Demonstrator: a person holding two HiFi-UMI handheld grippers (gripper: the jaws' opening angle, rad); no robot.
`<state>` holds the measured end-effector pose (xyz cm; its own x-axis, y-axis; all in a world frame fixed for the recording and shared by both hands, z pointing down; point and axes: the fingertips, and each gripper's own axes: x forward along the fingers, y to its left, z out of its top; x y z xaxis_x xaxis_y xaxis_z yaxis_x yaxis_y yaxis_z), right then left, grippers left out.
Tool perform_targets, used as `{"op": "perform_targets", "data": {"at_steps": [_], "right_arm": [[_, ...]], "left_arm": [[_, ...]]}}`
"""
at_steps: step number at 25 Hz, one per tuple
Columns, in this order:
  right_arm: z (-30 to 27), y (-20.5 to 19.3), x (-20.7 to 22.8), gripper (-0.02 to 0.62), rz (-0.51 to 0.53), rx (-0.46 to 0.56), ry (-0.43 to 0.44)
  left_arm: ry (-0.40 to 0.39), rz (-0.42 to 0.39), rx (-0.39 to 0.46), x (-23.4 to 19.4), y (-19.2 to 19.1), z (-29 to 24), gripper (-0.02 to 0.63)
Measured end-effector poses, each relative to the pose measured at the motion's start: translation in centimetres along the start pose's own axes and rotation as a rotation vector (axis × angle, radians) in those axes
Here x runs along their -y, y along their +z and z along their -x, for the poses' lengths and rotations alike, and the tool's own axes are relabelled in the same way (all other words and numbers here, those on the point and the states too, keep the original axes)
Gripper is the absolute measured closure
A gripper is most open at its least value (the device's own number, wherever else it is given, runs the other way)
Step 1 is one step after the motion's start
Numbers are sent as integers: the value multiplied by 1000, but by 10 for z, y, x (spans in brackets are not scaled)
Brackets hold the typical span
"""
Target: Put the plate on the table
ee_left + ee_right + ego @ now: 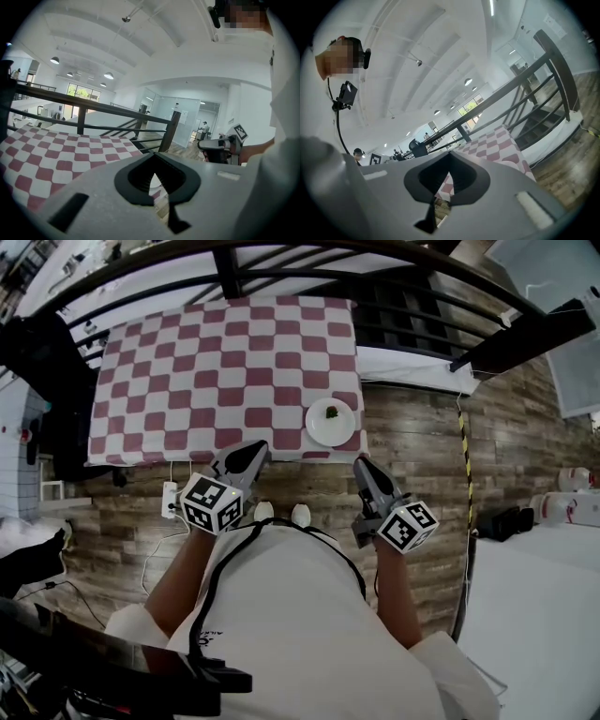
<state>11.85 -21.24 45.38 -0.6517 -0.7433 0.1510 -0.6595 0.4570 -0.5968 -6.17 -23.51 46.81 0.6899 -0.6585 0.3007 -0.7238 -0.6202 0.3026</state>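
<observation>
The white plate, with a small green bit on it, lies on the red-and-white checked table at its near right corner. In the head view both grippers hang over the wooden floor just short of the table's near edge. My left gripper points at the edge to the left of the plate, its jaws shut and empty. My right gripper sits just below and right of the plate, also shut with nothing in it. Neither gripper touches the plate.
A black railing runs along the far and right sides of the table. A white power strip lies on the floor by the table's near left. Yellow-black tape crosses the floor at right, and a white surface fills the lower right.
</observation>
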Motion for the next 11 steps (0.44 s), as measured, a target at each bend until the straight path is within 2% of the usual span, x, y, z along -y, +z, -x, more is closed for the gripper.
{"op": "perform_targets", "data": {"at_steps": [11], "right_arm": [[-6, -6, -6, 589, 13, -11, -26]], "left_arm": [[-7, -2, -10, -8, -3, 5, 600]]}}
